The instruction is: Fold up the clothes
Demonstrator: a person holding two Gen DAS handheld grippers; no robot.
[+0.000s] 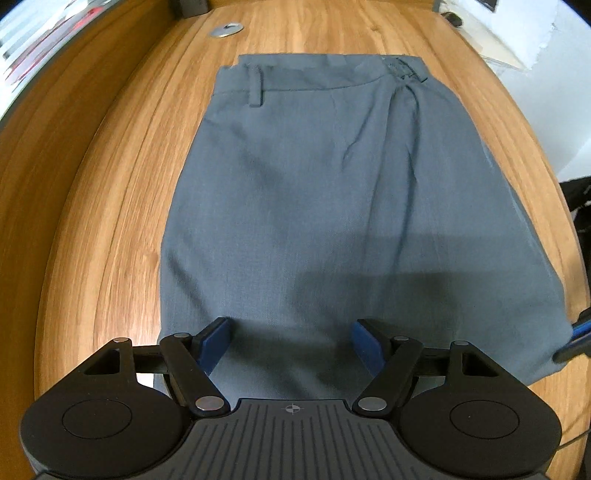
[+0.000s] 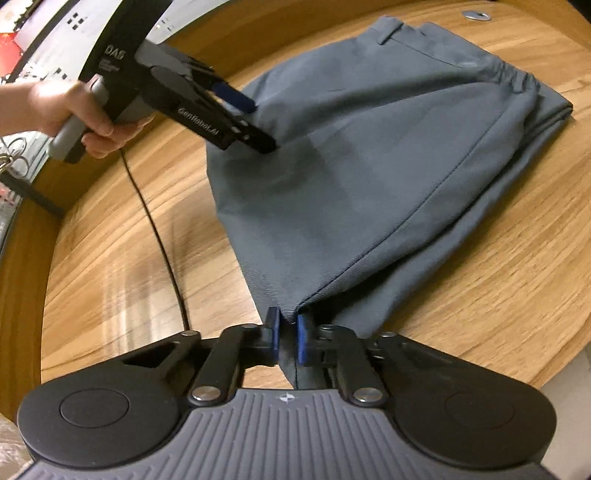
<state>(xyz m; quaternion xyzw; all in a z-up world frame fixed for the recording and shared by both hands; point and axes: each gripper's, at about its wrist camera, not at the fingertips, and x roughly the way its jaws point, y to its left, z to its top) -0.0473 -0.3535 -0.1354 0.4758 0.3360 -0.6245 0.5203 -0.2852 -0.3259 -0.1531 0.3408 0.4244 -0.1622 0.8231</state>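
Observation:
Grey trousers (image 1: 332, 192) lie folded flat on the wooden table (image 1: 110, 221), waistband and belt loop at the far end. My left gripper (image 1: 291, 334) hangs open over their near end, blue pads wide apart with only flat cloth below them. In the right wrist view the trousers (image 2: 369, 177) stretch away from my right gripper (image 2: 289, 329), which is shut on their near corner, the cloth pinched between the blue pads. A hand (image 2: 70, 110) holds the left gripper (image 2: 258, 122) above the trousers' left edge. The right gripper's tip (image 1: 576, 339) shows at the cloth's right corner.
A metal grommet (image 1: 226, 29) sits in the tabletop beyond the waistband. A thin black cable (image 2: 159, 236) runs across the wood to the left of the trousers. Keys (image 2: 13, 158) lie at the far left. The table's rounded edge (image 2: 554, 373) is close on the right.

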